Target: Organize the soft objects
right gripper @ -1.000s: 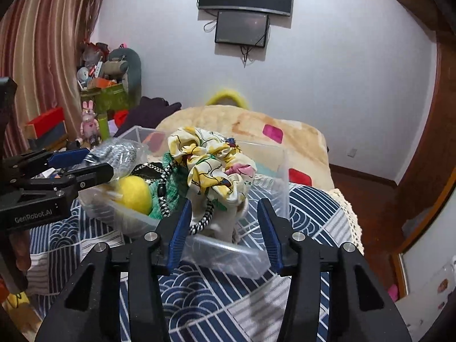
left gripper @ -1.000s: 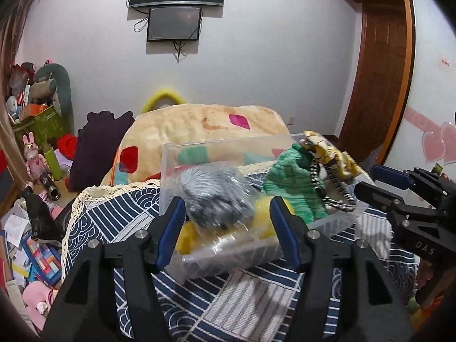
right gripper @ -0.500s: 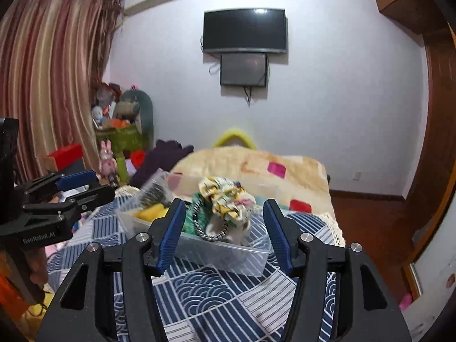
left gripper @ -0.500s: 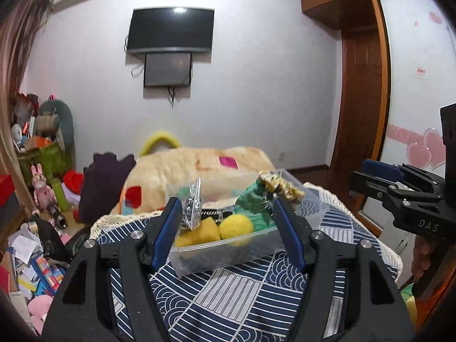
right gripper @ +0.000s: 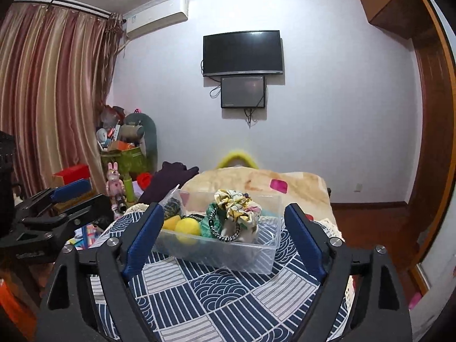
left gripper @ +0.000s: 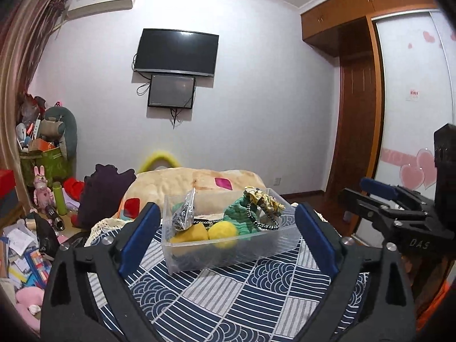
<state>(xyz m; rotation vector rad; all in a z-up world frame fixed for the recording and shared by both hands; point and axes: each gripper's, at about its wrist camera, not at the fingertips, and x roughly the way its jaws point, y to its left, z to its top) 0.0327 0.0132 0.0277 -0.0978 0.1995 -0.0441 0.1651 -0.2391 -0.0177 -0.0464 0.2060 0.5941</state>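
Observation:
A clear plastic bin (left gripper: 236, 252) (right gripper: 248, 259) stands on the blue patterned cloth (left gripper: 228, 293). It holds a yellow ball (left gripper: 223, 232) (right gripper: 188, 227), a yellow sponge (left gripper: 191, 233), a green knit piece (left gripper: 238, 219), a floral scrunchie (left gripper: 263, 199) (right gripper: 238, 203), a beaded black-and-white band (right gripper: 225, 235) and a small bag (left gripper: 183, 213). My left gripper (left gripper: 225, 236) is open and empty, set back from the bin. My right gripper (right gripper: 223, 233) is open and empty, also set back; it also shows in the left wrist view (left gripper: 379, 199).
A beige blanket (left gripper: 193, 183) lies behind the bin. A dark purple cloth (left gripper: 104, 191) and piled toys (left gripper: 45, 154) sit at the left. Clutter covers the floor at lower left (left gripper: 22, 253). A TV (left gripper: 176, 52) hangs on the wall. A wardrobe (left gripper: 356, 131) stands right.
Both grippers have pulled back and up from the bin, which now looks smaller and farther. The jaws stand wider apart than a second ago.

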